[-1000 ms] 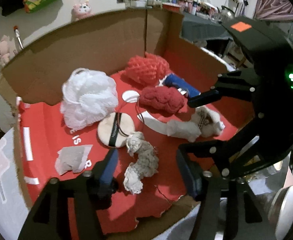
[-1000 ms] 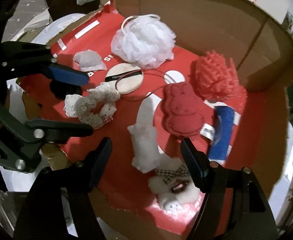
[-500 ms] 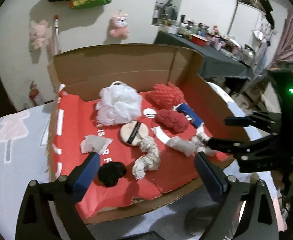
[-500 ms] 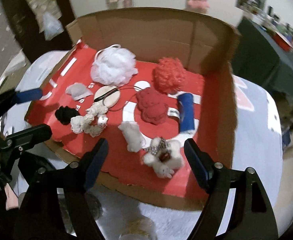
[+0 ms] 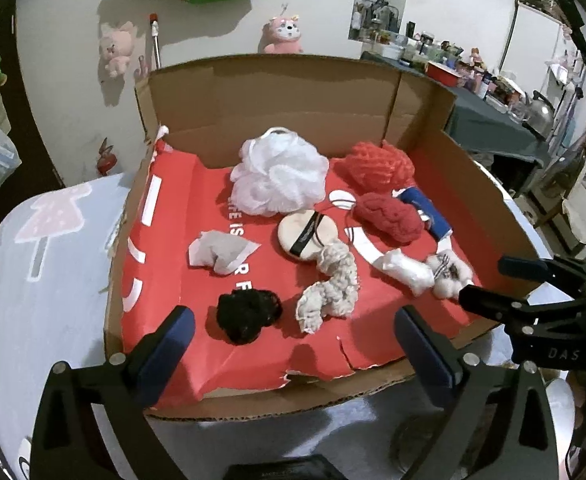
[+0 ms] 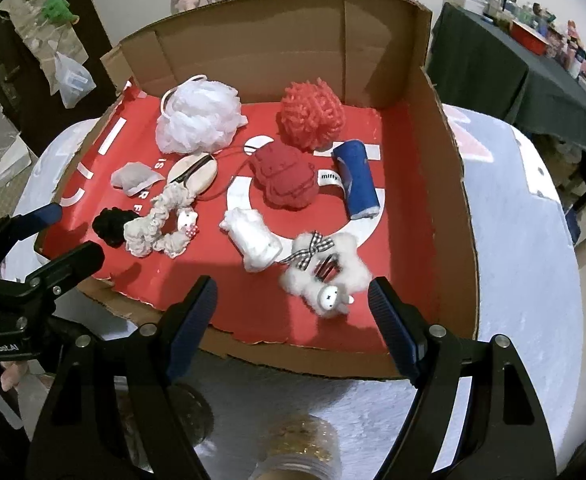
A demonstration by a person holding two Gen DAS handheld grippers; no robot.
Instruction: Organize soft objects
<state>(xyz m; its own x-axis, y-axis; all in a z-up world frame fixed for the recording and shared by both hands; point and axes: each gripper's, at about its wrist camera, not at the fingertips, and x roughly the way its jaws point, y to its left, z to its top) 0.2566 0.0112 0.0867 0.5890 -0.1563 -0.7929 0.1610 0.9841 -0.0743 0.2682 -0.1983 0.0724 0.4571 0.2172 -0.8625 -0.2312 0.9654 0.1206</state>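
Since the earlier frame a black fuzzy scrunchie (image 5: 249, 315) had appeared on the red-lined cardboard box (image 5: 445, 184) floor. The left gripper (image 5: 293, 338), empty, was opening; the right gripper (image 6: 293, 308) hung open, empty. Crowded soft items risked a double grab.

The box (image 6: 449, 208) is matt brown cardboard with a smooth red paper floor. The white pouf (image 6: 199, 116) is gauzy mesh, the red ball (image 6: 313, 114) rough yarn, the lamb (image 6: 325, 276) fluffy plush.
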